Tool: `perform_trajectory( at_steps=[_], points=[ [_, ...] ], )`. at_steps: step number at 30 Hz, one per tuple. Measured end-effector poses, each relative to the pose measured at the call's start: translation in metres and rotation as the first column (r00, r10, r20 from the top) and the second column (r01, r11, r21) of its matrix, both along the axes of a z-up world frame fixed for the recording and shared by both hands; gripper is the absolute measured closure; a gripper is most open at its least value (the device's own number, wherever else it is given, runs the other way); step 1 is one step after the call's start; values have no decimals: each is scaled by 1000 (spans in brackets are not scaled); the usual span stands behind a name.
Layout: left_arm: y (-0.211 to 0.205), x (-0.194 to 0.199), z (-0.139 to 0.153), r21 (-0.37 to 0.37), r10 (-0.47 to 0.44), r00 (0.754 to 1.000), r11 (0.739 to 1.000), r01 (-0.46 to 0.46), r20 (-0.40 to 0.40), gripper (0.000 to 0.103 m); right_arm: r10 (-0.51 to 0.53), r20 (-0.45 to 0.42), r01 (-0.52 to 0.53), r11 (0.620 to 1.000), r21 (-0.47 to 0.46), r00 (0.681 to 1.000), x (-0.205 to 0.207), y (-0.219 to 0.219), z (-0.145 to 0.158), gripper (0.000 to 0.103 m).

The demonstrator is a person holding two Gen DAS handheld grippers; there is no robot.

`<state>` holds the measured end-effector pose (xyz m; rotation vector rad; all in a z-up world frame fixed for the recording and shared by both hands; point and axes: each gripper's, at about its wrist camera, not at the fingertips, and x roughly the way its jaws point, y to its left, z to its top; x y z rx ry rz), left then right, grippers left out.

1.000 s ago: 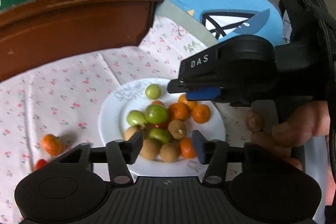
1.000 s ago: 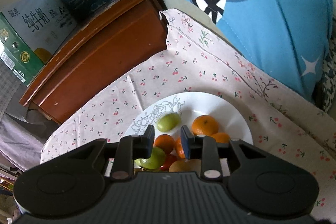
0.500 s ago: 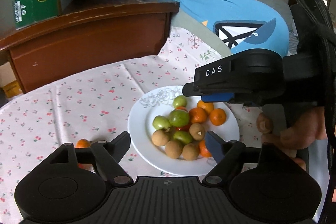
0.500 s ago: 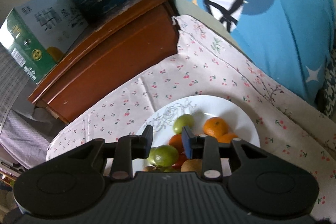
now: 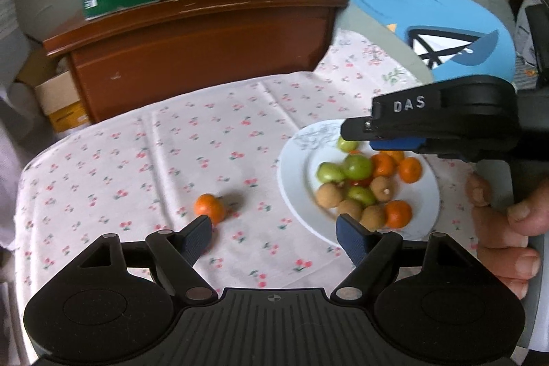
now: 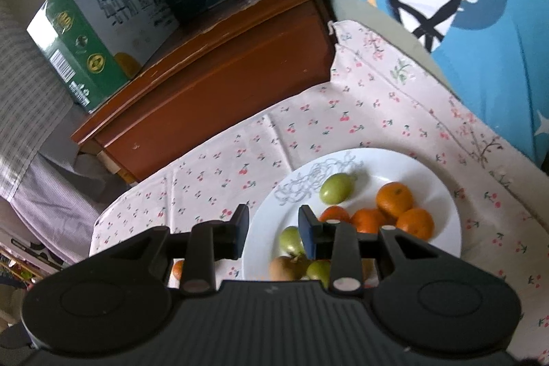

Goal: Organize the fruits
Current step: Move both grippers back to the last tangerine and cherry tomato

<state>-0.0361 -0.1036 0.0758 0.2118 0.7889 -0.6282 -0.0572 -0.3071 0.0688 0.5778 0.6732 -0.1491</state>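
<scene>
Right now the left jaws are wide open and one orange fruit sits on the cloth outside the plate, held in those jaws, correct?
Not held. In the left wrist view the orange fruit lies free on the cloth, just ahead of the left gripper, whose jaws are wide open. It is outside the plate.

Right tool (image 6: 272,227) parted, empty, above fruit plate (image 6: 442,191)
</scene>
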Motion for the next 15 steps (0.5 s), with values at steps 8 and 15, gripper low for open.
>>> perform_trajectory(
  at_steps=[8, 15],
  points=[
    [19, 9, 2, 11, 59, 998, 998, -59, -13, 19, 62, -11, -62, 998, -30, 998, 2, 18, -4, 70],
    [44, 27, 10, -13, 152, 988, 988, -153, -16, 18, 109, 2, -109, 993, -44, 994, 6, 30, -2, 70]
  ],
)
